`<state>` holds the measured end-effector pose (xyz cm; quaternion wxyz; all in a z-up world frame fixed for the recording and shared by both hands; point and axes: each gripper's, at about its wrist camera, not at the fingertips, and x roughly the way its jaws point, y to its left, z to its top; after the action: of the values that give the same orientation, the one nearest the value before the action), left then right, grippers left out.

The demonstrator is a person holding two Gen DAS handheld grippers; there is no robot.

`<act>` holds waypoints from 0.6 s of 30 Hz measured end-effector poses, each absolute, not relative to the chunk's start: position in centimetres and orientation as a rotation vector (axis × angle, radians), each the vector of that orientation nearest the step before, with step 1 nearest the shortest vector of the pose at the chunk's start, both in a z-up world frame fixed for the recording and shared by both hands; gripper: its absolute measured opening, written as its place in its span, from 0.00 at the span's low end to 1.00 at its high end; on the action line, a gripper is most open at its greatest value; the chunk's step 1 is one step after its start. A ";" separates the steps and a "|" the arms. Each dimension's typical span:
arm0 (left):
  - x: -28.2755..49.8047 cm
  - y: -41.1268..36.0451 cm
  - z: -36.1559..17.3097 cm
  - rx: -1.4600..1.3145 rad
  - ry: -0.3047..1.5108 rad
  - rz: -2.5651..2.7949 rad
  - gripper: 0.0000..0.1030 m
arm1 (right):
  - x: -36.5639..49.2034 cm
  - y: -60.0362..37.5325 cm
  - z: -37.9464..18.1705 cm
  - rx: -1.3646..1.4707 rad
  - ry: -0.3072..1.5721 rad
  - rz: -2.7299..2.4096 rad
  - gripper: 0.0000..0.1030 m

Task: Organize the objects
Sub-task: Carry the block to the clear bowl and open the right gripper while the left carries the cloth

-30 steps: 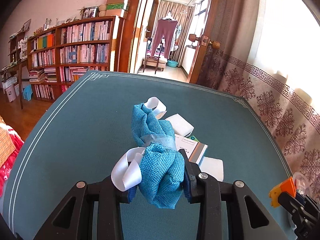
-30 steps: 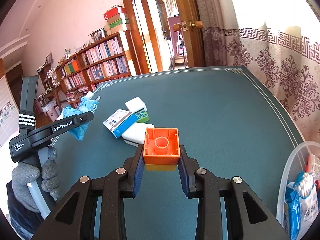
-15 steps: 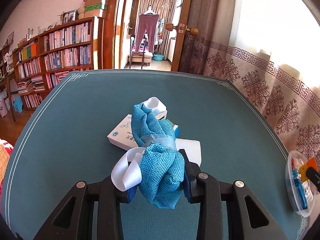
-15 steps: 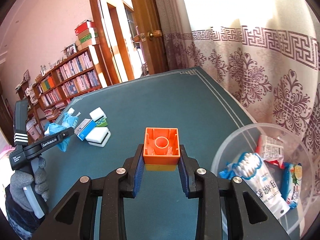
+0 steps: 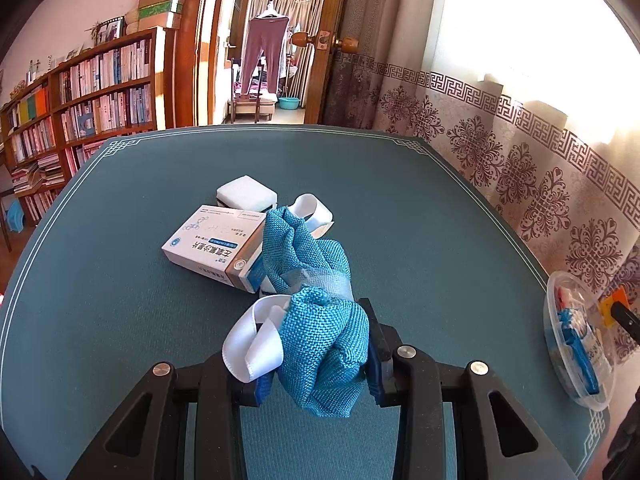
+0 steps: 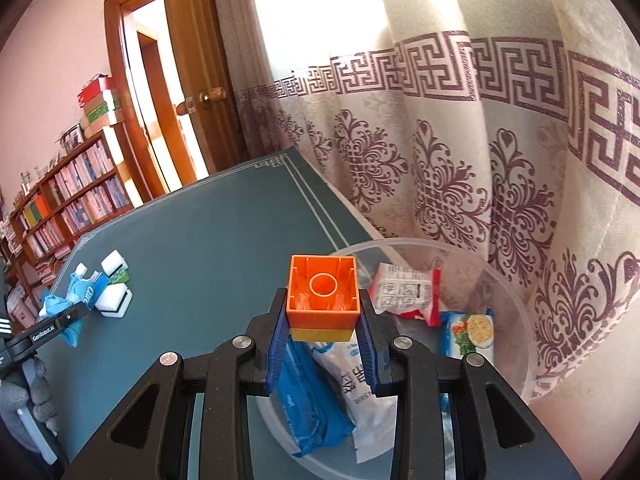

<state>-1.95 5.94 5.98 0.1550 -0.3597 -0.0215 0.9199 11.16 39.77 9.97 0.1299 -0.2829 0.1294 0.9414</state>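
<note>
My left gripper is shut on a blue woven cloth bundle tied with white ribbon, held above the green table. Just beyond it lie a white medicine box and a white sponge. My right gripper is shut on an orange block stacked on a yellow one, held over the near rim of a clear plastic bowl. The bowl holds snack packets and a blue-and-white swab pack. In the right wrist view the left gripper with the cloth sits far left.
A patterned curtain hangs right behind the bowl at the table's right edge. Two white sponges lie by the box at the left. A bookshelf and an open doorway stand beyond the table's far side.
My right gripper has swung right with the orange block, from above the table's middle to over the bowl. My left gripper has shifted with the cloth; the box now shows on its left.
</note>
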 end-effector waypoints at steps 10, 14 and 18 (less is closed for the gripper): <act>-1.0 8.4 6.2 -1.039 -0.027 2.577 0.37 | 11.3 43.3 7.8 -0.850 0.449 2.644 0.32; -0.7 9.6 6.2 -1.039 -0.004 2.557 0.37 | 11.8 43.9 7.6 -0.852 0.462 2.638 0.33; -0.5 11.0 6.4 -1.034 0.018 2.534 0.37 | 12.2 44.3 7.6 -0.851 0.467 2.637 0.33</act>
<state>-0.50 10.95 6.43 0.2008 -0.3700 0.0065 0.9070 12.19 44.33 7.56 0.1651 -0.2985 0.1638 0.9256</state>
